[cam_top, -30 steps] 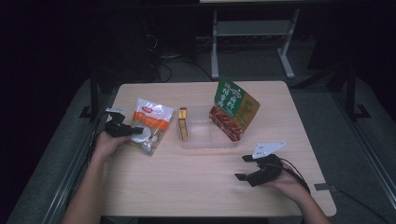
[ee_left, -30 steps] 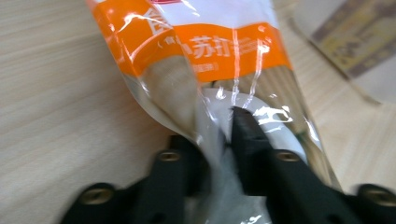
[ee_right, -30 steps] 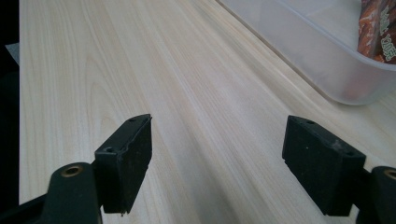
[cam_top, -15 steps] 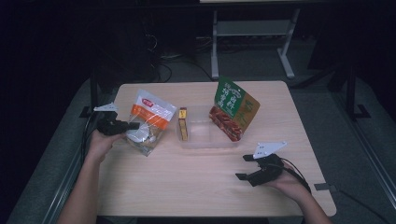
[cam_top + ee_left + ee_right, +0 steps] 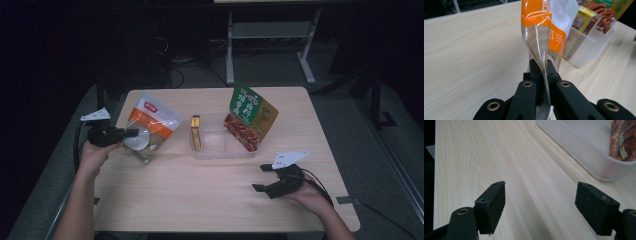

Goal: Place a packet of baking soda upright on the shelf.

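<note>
- The left gripper (image 5: 131, 133) has just pinched its jaws together on the edge of the orange-and-clear snack bag (image 5: 150, 126); since a second ago the bag has come up off the table (image 5: 200, 200) and now hangs tilted, left of the clear plastic tray (image 5: 220, 152).
- That suggests the pick is made and the carry to the tray comes next.
- The right gripper (image 5: 261, 178) rests near the tray, jaws apart and empty.
- The green-and-red bag (image 5: 252, 116) and yellow box (image 5: 196, 132) already stand in the tray.
</note>
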